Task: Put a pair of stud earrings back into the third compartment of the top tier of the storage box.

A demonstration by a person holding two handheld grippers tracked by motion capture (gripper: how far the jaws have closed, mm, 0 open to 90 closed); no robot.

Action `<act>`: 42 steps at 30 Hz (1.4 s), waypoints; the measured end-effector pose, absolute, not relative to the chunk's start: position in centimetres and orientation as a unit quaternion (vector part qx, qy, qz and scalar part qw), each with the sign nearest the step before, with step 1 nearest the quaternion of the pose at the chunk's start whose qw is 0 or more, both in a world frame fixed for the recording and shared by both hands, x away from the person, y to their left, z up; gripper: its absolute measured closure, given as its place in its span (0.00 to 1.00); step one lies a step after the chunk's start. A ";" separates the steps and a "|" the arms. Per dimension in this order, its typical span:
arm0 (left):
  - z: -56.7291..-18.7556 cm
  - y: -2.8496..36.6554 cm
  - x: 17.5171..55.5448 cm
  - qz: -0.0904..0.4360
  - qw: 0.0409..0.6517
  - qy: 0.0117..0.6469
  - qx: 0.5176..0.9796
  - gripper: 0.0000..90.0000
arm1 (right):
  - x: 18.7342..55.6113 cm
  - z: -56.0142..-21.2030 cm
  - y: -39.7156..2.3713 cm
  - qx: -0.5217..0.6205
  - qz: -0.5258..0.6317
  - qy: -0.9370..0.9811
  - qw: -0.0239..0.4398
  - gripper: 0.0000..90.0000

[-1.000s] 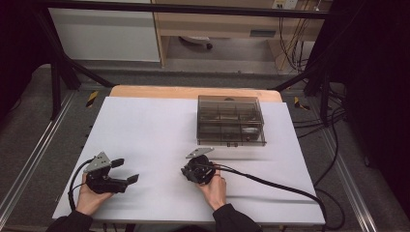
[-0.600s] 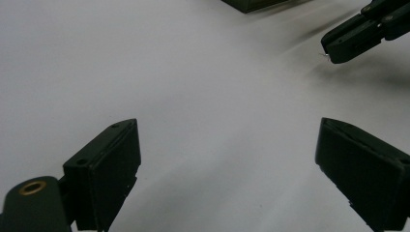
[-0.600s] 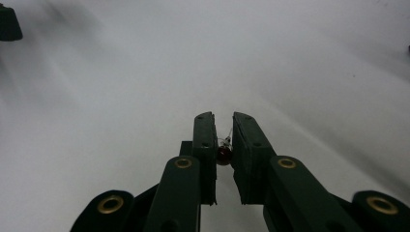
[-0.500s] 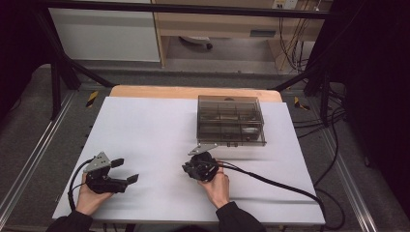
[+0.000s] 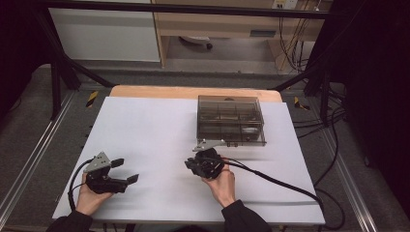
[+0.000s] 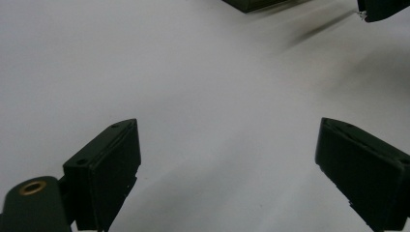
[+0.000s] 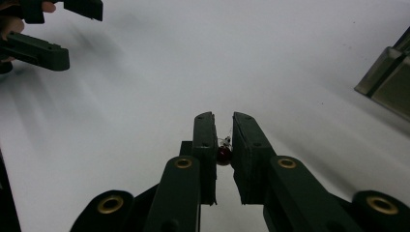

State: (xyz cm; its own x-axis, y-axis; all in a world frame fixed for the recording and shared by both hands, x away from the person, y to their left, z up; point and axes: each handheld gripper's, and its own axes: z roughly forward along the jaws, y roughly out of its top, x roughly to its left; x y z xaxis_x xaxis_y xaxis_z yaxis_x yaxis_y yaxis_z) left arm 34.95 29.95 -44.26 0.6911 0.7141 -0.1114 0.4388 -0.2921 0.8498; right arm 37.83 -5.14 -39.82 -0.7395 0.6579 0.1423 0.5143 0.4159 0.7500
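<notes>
White table (image 5: 159, 130) in a dark room; right gripper (image 7: 223, 126) grasps a small dark-red bead (image 7: 223, 155); left gripper (image 6: 227, 159) fingers spread.

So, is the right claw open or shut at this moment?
Shut on a small dark red bead. In the right gripper view, the right claw pinches it between both pads, with a narrow gap left above.

Small dark-red bead (image 7: 223, 155), pinched between tool pads, above table

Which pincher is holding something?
The right gripper: its jaws are shut on a tiny dark red bead. The left gripper stands wide open with nothing between its jaws.
</notes>
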 end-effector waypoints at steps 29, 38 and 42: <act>-44.3 30.0 35.0 0.146 0.469 0.366 0.790 0.10 | 38.0 -35.2 -9.3 0.355 0.432 0.819 0.125 0.89; -44.3 29.9 35.0 0.146 0.469 0.366 0.791 0.10 | 38.4 -34.8 -11.5 0.372 0.432 0.810 0.140 0.89; -44.3 29.9 35.0 0.146 0.469 0.367 0.790 0.10 | 38.7 -34.6 -12.7 0.380 0.431 0.805 0.145 0.89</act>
